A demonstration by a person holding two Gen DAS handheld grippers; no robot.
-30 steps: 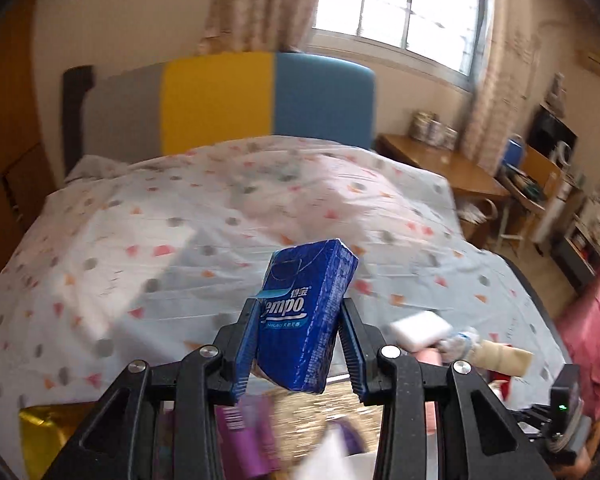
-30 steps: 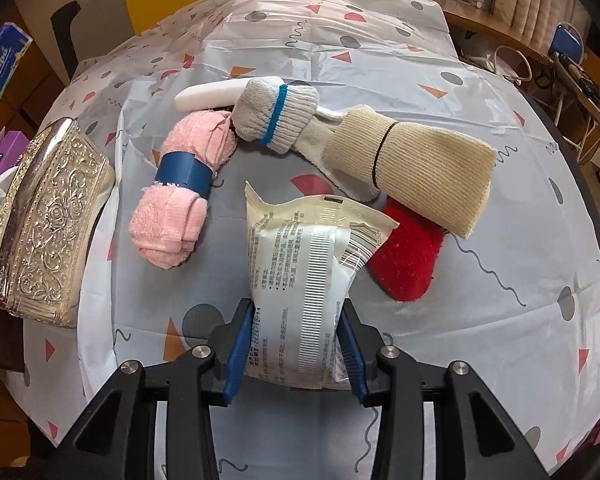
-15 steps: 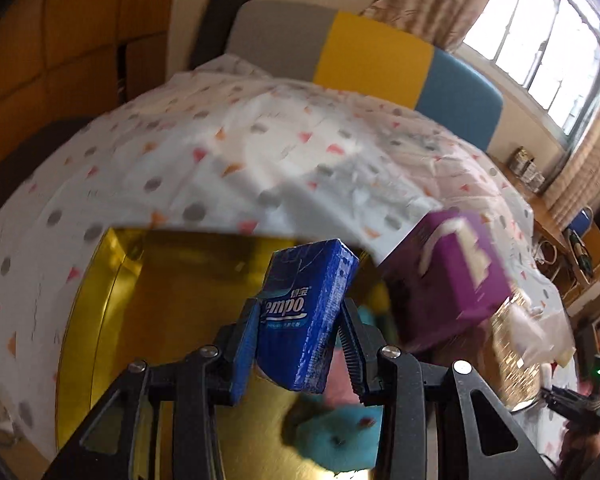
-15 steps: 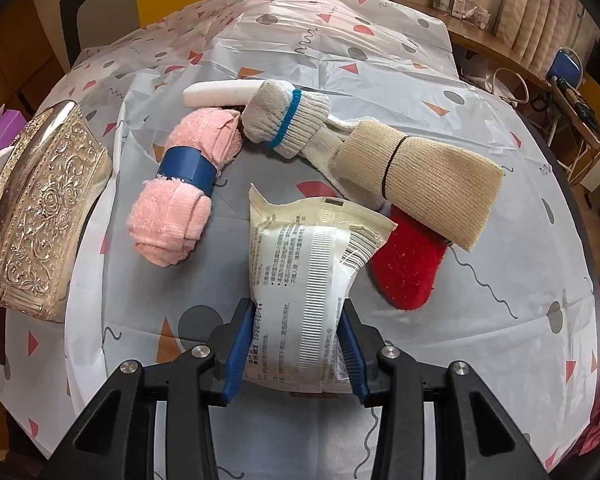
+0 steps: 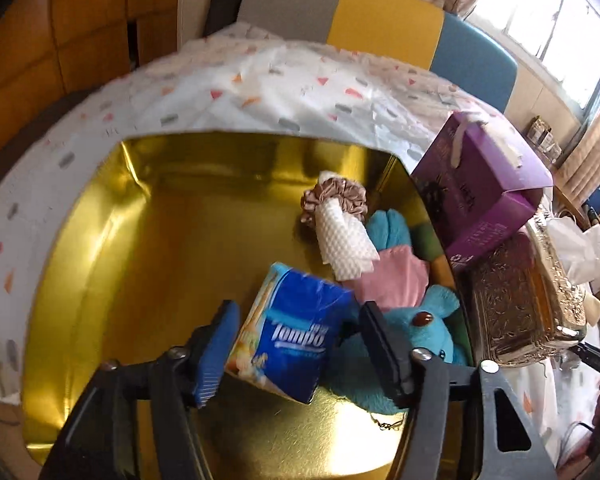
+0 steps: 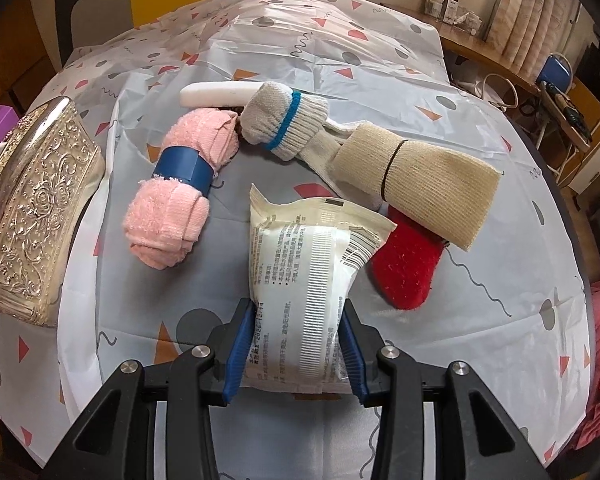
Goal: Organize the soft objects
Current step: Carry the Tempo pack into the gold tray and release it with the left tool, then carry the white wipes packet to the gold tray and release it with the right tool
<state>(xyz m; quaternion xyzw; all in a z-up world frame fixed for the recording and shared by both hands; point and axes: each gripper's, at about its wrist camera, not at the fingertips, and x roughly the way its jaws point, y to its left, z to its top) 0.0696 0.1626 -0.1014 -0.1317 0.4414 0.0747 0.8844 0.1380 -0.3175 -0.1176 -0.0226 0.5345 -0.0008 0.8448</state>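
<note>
In the left wrist view my left gripper (image 5: 296, 316) hangs over the gold box (image 5: 112, 280), its jaws opening. The blue tissue pack (image 5: 296, 332) lies tilted between them, with a gap showing at the right pad. Behind it in the box are a blue plush toy (image 5: 420, 328), a pink cloth (image 5: 392, 280), a white rolled cloth (image 5: 344, 236) and a brown scrunchie (image 5: 340, 196). In the right wrist view my right gripper (image 6: 296, 320) is shut on a white plastic packet (image 6: 304, 268) above the patterned sheet.
On the sheet lie a pink towel roll (image 6: 180, 188), a white knit roll with a blue band (image 6: 284, 120), a beige roll (image 6: 416, 172), a red pad (image 6: 404, 268) and a white bar (image 6: 216, 94). An ornate metal box (image 6: 36, 208) and a purple box (image 5: 480, 184) stand beside the gold box.
My left gripper swung from above the bed down over the gold box, then spread its jaws; the tissue pack tipped over between them. The right gripper kept still with its packet.
</note>
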